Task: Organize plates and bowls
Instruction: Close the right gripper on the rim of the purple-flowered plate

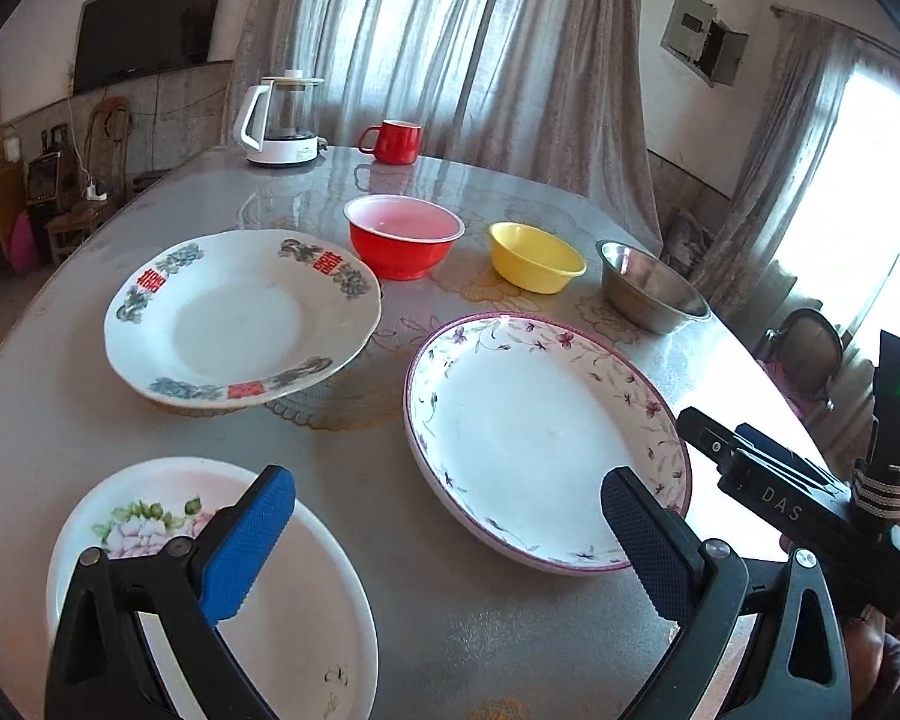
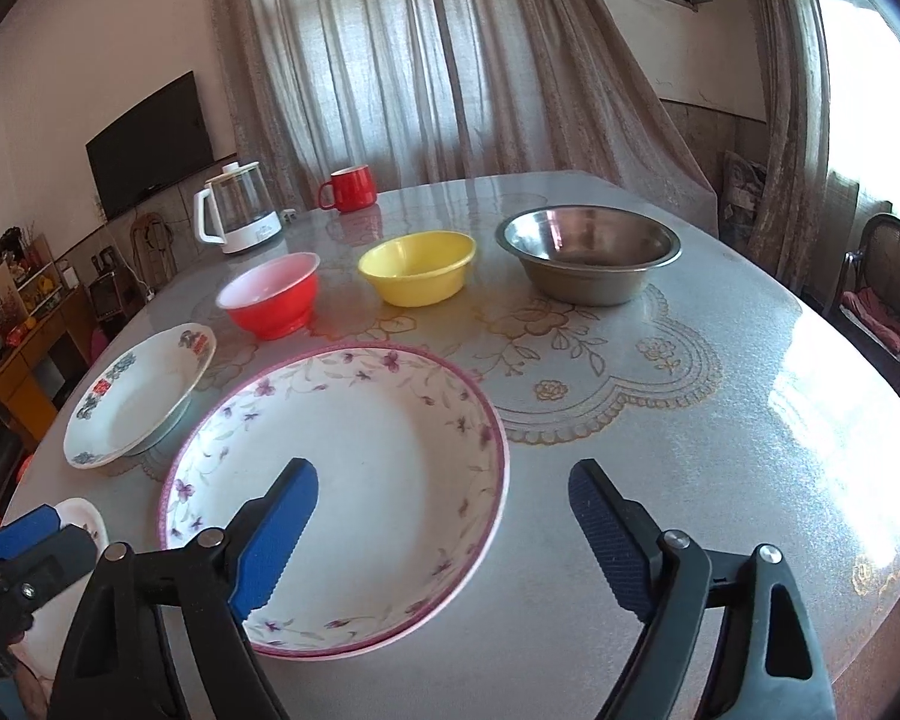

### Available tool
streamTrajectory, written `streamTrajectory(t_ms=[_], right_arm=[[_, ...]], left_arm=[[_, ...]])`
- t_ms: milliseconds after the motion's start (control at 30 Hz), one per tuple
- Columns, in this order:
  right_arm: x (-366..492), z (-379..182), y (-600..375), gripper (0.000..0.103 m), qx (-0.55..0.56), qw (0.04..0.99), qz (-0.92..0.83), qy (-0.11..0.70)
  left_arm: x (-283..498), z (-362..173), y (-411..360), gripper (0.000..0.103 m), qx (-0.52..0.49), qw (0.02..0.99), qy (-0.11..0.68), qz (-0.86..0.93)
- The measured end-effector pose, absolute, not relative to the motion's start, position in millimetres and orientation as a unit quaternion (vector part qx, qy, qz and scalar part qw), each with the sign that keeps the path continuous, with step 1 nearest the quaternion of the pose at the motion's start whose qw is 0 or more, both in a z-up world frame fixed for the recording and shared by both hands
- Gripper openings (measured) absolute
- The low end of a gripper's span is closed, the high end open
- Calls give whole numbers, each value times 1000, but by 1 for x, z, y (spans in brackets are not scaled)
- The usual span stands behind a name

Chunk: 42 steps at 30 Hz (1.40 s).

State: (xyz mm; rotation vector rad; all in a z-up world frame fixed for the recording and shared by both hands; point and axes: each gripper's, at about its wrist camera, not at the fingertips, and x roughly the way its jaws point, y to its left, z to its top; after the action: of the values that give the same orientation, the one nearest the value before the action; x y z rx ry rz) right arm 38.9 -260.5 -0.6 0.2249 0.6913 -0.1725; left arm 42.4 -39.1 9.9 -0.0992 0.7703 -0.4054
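Hovering wide apart and holding nothing, the right gripper (image 2: 444,516) and left gripper (image 1: 450,528) sit low in frame near the purple-flower plate (image 2: 354,468).

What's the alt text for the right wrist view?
An open claw hovers over the near rim of a purple-flowered plate on a round table. Behind it sit a red bowl, yellow bowl and steel bowl; a second plate lies left.

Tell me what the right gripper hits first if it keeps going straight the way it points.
Most likely the purple-flowered plate: the open right gripper points down over its near right rim, though it might meet bare table beside it.
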Motion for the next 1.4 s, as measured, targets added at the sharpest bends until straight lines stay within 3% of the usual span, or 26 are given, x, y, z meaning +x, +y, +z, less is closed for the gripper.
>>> streamTrajectory(t_ms=[133, 200, 233, 267, 300, 1033, 1400], right_arm=[[47, -11, -284, 64, 123, 919, -101, 360], [53, -18, -292, 46, 130, 912, -102, 376], [56, -22, -294, 42, 132, 909, -101, 383], [59, -25, -296, 39, 134, 906, -99, 390], [61, -29, -297, 37, 136, 903, -96, 397], [81, -42, -278, 35, 91, 905, -33, 415], [79, -41, -303, 36, 171, 892, -2, 418]], left_arm=[[62, 11, -49, 100, -36, 895, 391, -210], [75, 6, -55, 86, -30, 882, 418, -216], [81, 3, -57, 80, -29, 875, 429, -221], [86, -1, -58, 67, -26, 872, 437, -218], [90, -4, -60, 62, -25, 870, 444, -212], [120, -29, -79, 58, 12, 848, 489, -205], [109, -25, -93, 57, 13, 851, 471, -232]])
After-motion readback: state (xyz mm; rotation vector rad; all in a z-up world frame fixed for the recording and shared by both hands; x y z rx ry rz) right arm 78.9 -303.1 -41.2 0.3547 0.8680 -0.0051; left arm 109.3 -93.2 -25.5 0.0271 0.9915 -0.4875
